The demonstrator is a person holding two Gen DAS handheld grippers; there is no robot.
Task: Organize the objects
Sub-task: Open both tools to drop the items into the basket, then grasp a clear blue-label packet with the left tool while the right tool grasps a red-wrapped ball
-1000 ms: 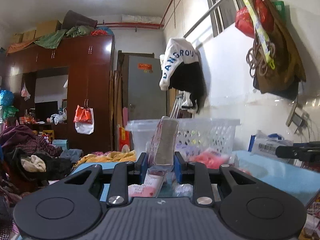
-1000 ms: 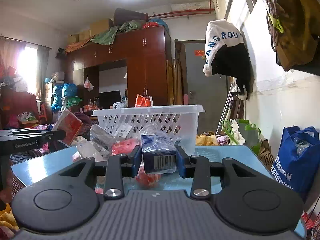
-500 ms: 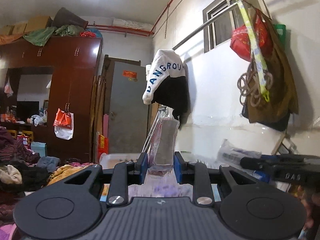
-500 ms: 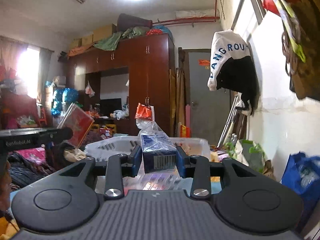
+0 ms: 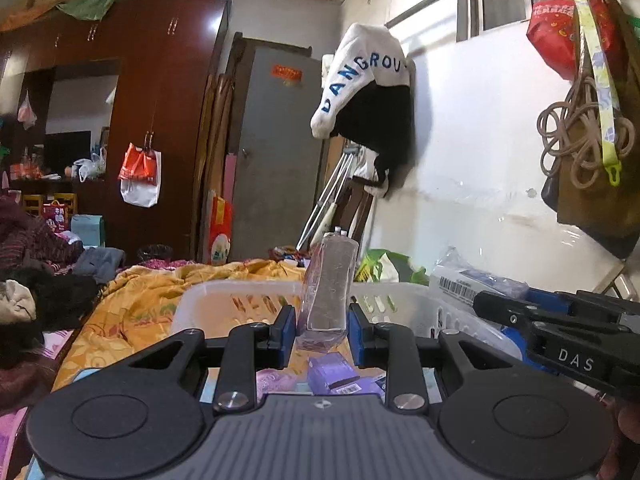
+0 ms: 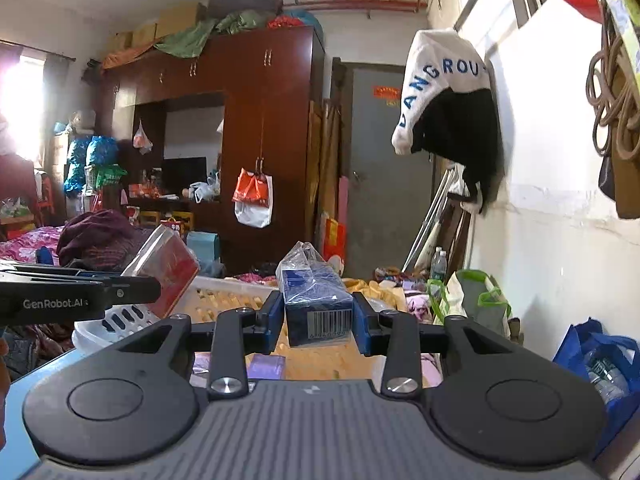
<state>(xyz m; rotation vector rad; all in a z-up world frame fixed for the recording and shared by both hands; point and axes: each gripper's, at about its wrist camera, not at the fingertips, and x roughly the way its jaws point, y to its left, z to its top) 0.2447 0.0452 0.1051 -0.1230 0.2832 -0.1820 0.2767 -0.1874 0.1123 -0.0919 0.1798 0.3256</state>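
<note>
My left gripper (image 5: 322, 330) is shut on a flat plastic-wrapped packet (image 5: 330, 284), red on its face in the right wrist view (image 6: 168, 272), held upright above the white plastic basket (image 5: 400, 294). My right gripper (image 6: 318, 322) is shut on a dark blue barcoded box in clear wrap (image 6: 316, 304), held over the same basket (image 6: 224, 296). Purple packets (image 5: 336, 372) lie inside the basket. The right gripper shows at the right of the left wrist view (image 5: 560, 332); the left gripper shows at the left of the right wrist view (image 6: 76, 296).
A blue table top (image 6: 24, 412) lies under the basket. A white wall (image 5: 480, 160) with hanging bags and a jacket (image 5: 368, 96) runs along the right. A bed with a yellow blanket (image 5: 160, 292) lies beyond. A blue bag (image 6: 600, 364) sits at lower right.
Both grippers have risen with their loads and come over the basket, whose open top and inside now show below the fingers. Both stay shut.
</note>
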